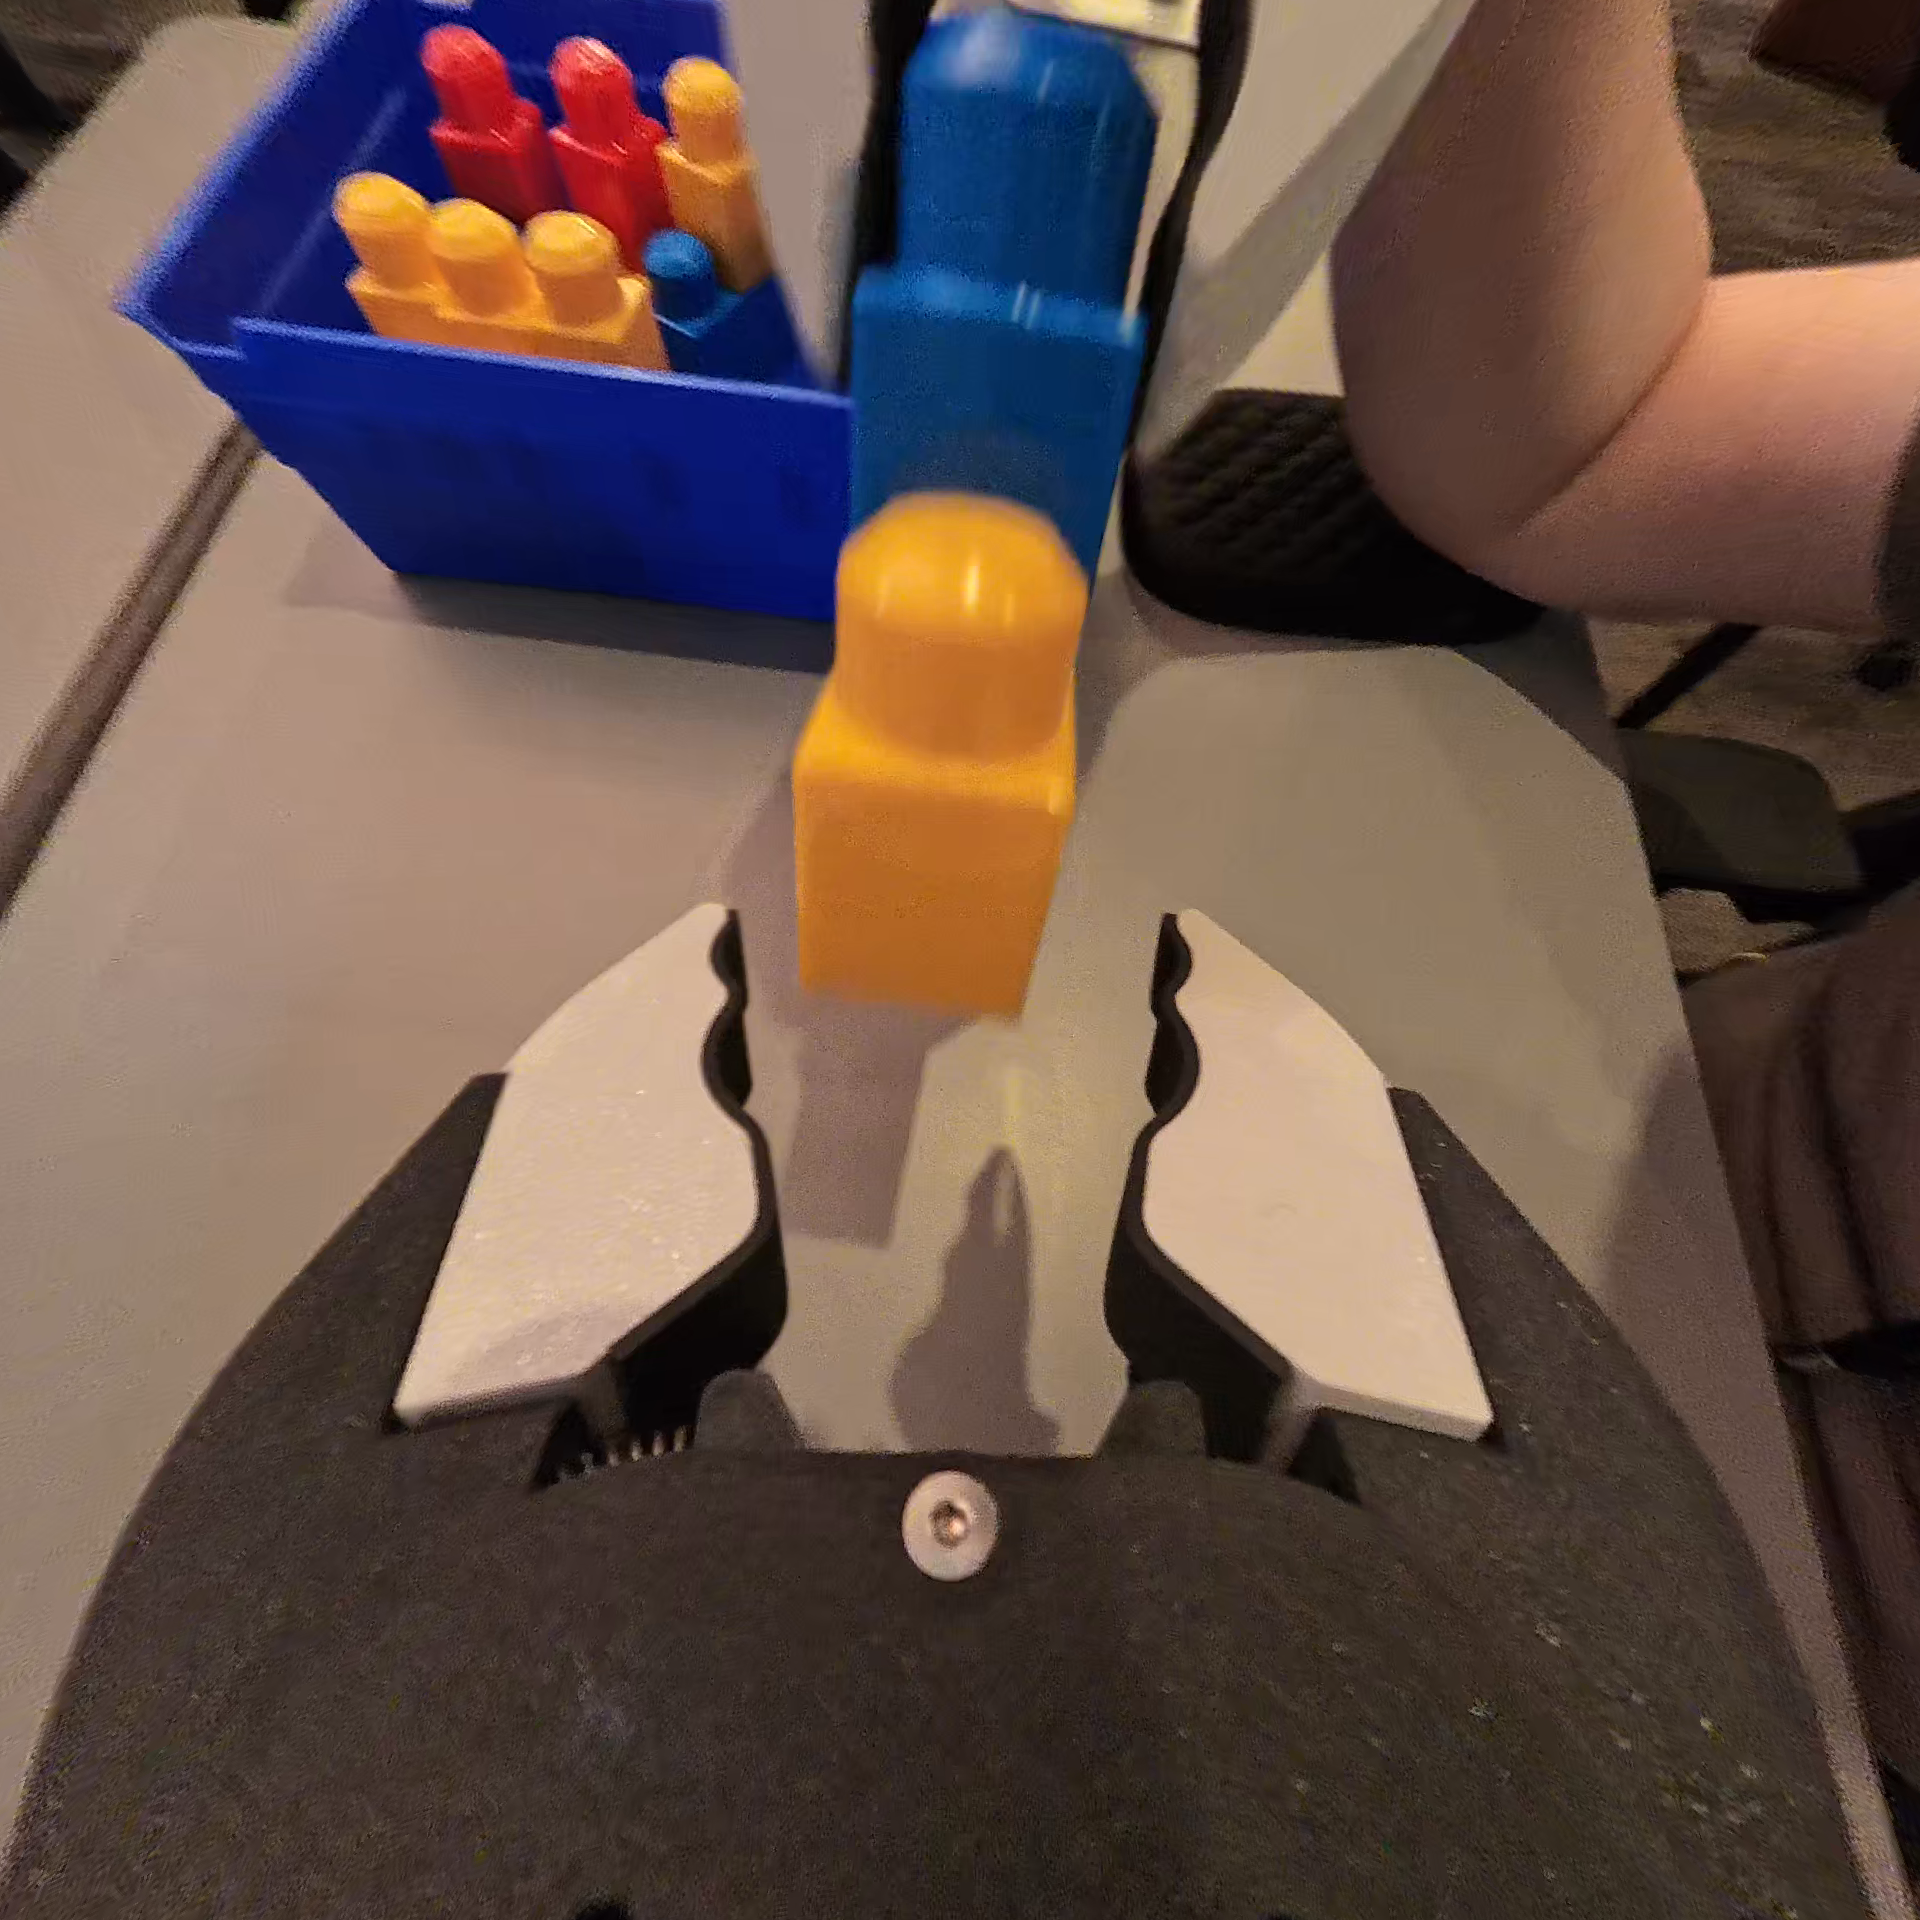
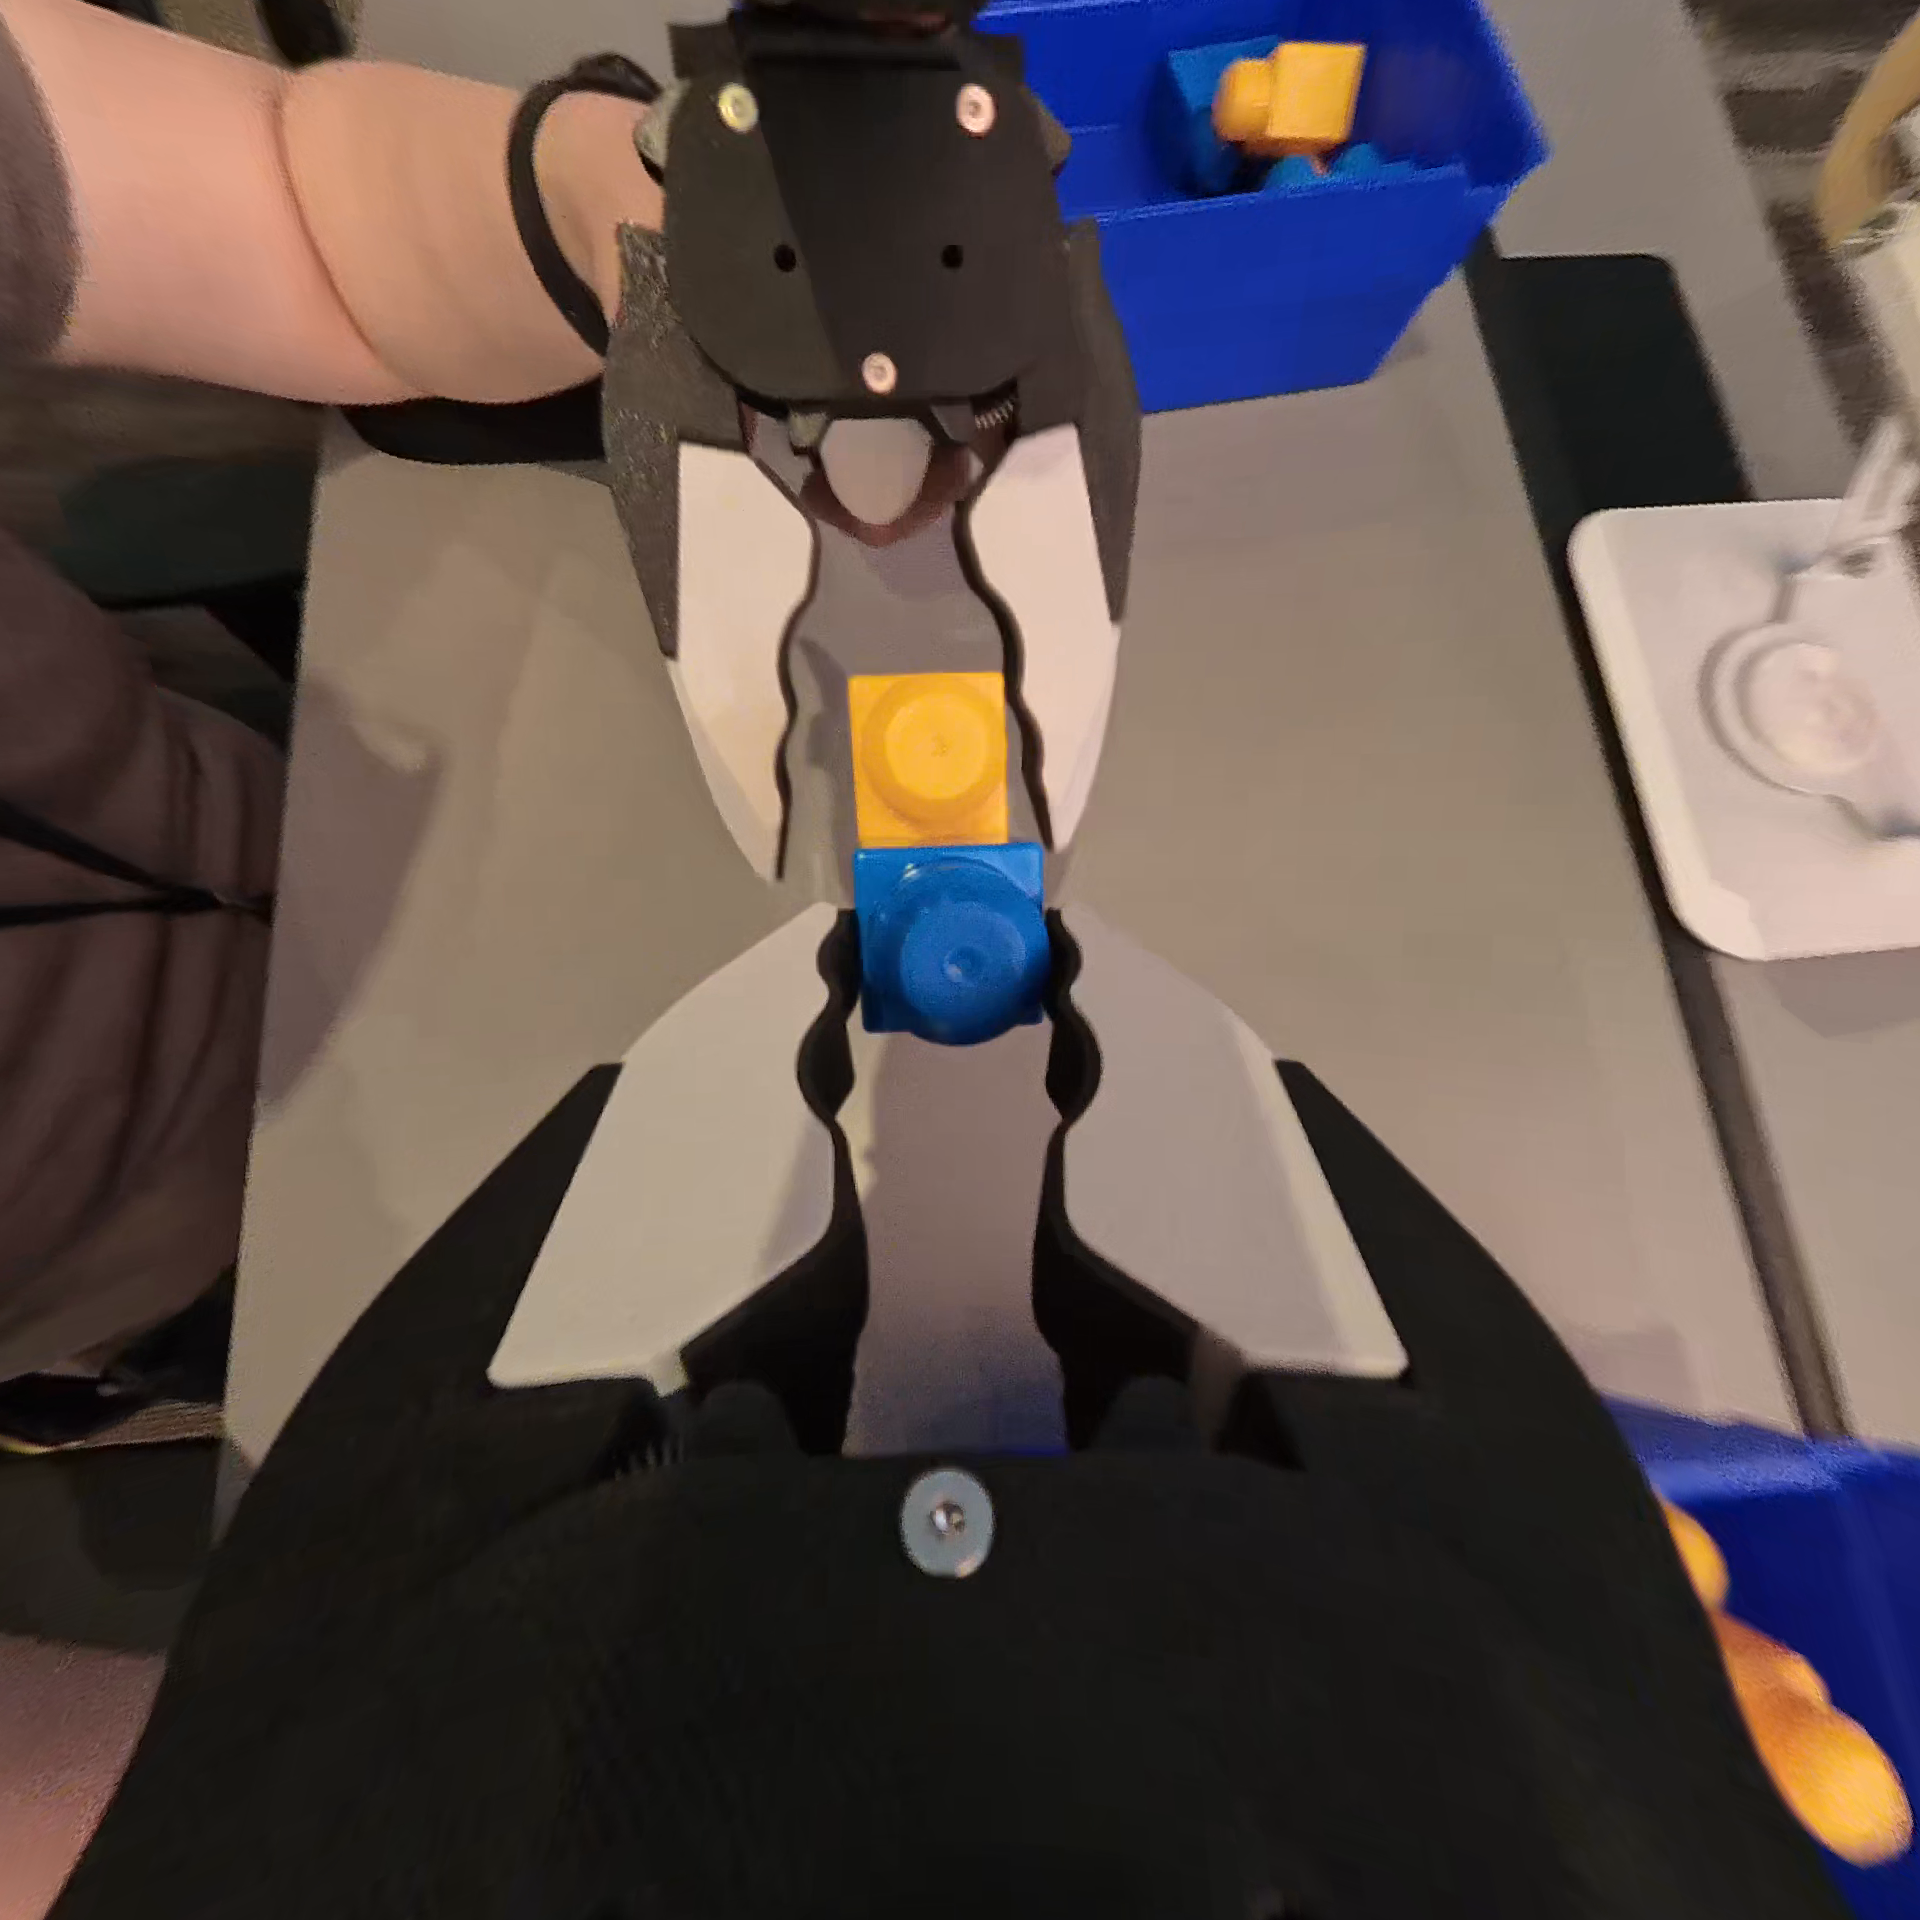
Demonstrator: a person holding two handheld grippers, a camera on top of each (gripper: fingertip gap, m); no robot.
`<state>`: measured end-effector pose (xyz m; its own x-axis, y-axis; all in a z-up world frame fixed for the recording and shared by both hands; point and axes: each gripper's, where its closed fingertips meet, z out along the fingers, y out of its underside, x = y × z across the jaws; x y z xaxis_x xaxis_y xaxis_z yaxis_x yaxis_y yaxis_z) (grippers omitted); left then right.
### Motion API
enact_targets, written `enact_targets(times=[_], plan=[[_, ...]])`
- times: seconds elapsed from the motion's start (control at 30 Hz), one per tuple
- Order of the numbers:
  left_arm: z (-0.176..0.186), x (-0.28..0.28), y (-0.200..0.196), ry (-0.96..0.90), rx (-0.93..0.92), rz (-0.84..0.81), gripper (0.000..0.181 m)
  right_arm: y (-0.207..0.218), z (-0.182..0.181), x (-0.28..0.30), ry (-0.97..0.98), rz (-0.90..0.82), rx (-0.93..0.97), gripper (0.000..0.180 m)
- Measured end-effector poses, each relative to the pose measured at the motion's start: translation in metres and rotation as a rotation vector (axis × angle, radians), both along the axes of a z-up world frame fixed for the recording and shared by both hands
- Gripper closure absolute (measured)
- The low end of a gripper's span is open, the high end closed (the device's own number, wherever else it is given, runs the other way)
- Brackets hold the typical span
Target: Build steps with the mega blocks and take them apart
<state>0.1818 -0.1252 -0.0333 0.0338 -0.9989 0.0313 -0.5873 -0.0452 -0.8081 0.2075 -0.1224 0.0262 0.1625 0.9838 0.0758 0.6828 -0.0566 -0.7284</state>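
An orange single-stud block [image 1: 935, 810] stands on the grey table [image 1: 364, 935], just ahead of my left gripper [image 1: 951, 935], which is open. From above in the right wrist view, the left gripper [image 2: 914, 842] straddles this orange block [image 2: 930, 753] with a gap on one side. My right gripper [image 2: 948, 935] is shut on a blue single-stud block [image 2: 945, 956], right next to the orange one. In the left wrist view the blue block [image 1: 997, 312] sits behind and higher than the orange one. Its base is hidden.
A blue bin [image 1: 520, 468] at the back left holds red and orange blocks. In the right wrist view, one blue bin [image 2: 1299, 260] lies beyond the blocks and another [image 2: 1766, 1507] close by. A white tray [image 2: 1714, 727] is at the right. A person's forearm [image 1: 1558, 364] reaches over the table.
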Motion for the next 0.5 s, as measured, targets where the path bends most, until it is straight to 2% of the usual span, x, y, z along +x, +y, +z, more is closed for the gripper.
enact_targets(times=[0.07,0.17,0.23,0.33,0.5], plan=[[0.005,-0.003,0.009,-0.022,0.034,0.040,0.095,0.003,0.017,0.030,-0.025,-0.073,0.091,0.145],[0.002,-0.008,0.013,-0.012,-0.003,0.049,0.098,0.008,0.042,0.101,-0.054,-0.241,0.235,0.145],[0.001,-0.008,0.012,-0.007,-0.021,0.042,0.099,0.013,0.044,0.155,-0.086,-0.385,0.270,0.145],[-0.005,-0.006,0.009,0.022,-0.016,0.031,0.101,0.022,0.014,0.221,-0.176,-0.526,0.182,0.145],[-0.007,-0.003,0.010,0.013,-0.008,0.052,0.111,0.049,-0.068,0.260,-0.417,-0.508,0.008,0.144]])
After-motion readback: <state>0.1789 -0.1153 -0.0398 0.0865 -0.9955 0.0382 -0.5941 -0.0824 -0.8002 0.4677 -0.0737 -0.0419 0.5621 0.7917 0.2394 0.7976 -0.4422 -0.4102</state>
